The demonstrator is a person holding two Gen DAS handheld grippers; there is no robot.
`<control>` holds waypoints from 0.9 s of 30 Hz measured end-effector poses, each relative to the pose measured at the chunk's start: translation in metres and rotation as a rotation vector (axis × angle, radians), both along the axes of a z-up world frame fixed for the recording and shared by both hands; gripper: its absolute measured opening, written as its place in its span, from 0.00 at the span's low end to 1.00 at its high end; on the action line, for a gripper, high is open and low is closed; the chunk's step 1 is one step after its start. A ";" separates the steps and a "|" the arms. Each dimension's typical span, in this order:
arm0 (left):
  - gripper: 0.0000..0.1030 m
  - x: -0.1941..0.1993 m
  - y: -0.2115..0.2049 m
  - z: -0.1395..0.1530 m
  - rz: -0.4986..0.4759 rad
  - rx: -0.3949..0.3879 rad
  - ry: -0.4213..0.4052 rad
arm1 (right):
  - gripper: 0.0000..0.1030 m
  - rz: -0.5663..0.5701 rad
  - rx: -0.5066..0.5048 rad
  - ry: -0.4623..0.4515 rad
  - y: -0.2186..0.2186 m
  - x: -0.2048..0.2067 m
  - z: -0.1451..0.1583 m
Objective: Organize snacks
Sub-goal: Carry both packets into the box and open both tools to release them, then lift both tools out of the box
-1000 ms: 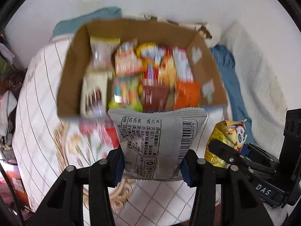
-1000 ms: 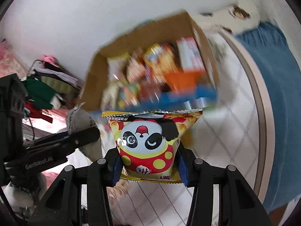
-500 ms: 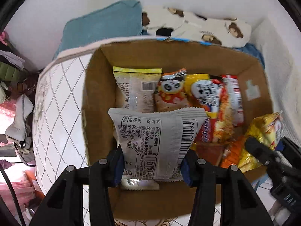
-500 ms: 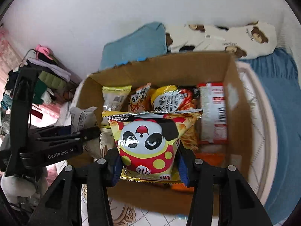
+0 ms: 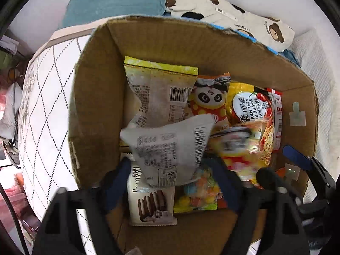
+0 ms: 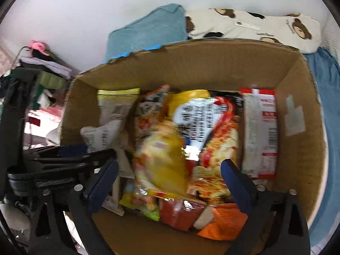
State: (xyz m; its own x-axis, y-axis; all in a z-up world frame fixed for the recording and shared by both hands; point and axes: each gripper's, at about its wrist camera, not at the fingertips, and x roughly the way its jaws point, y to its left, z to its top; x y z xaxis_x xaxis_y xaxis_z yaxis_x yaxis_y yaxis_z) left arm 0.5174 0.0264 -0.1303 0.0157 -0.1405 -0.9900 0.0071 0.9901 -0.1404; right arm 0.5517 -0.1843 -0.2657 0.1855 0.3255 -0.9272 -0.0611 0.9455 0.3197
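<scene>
A brown cardboard box (image 5: 95, 97) holds several snack packets. My left gripper (image 5: 172, 182) is open over the box's near left part; the grey packet (image 5: 170, 144) is loose and blurred between its fingers, tilted, dropping onto the packets below. My right gripper (image 6: 170, 180) is open over the box (image 6: 297, 148); the yellow panda packet (image 6: 161, 159) is blurred and free between its fingers, falling onto the pile. The grey packet also shows in the right wrist view (image 6: 102, 136), with the left gripper's fingers (image 6: 70, 155) below it.
The box sits on a white quilted mattress (image 5: 46, 116). A teal cushion (image 5: 119, 2) and a bear-print pillow (image 5: 244, 23) lie behind it. A blue cloth (image 6: 327, 85) lies at the right. Clothes pile (image 6: 38, 70) at the left.
Both grippers moved forward over the box, then opened. The grey packet and the panda packet have left the fingers and are dropping into the box.
</scene>
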 end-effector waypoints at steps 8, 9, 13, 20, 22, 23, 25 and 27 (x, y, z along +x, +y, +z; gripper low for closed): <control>0.79 -0.015 -0.004 0.015 0.002 0.036 -0.051 | 0.96 -0.021 -0.101 -0.005 -0.016 -0.012 0.004; 0.79 -0.018 -0.004 0.017 -0.002 0.037 -0.058 | 0.96 -0.021 -0.109 -0.006 -0.017 -0.015 0.004; 0.79 -0.029 -0.005 0.021 0.013 0.049 -0.101 | 0.97 -0.022 -0.147 -0.026 -0.021 -0.028 0.008; 0.79 -0.058 -0.004 0.037 0.032 0.066 -0.191 | 0.97 -0.017 -0.193 -0.086 -0.023 -0.057 0.024; 0.79 -0.066 -0.005 0.044 0.031 0.071 -0.219 | 0.97 -0.021 -0.197 -0.111 -0.024 -0.067 0.031; 0.79 -0.071 -0.006 0.048 0.030 0.076 -0.236 | 0.97 -0.023 -0.200 -0.120 -0.025 -0.069 0.035; 0.79 -0.080 -0.008 0.056 0.032 0.076 -0.265 | 0.97 -0.028 -0.205 -0.150 -0.027 -0.080 0.045; 0.79 -0.088 -0.008 0.065 0.038 0.074 -0.295 | 0.97 -0.034 -0.206 -0.177 -0.030 -0.089 0.055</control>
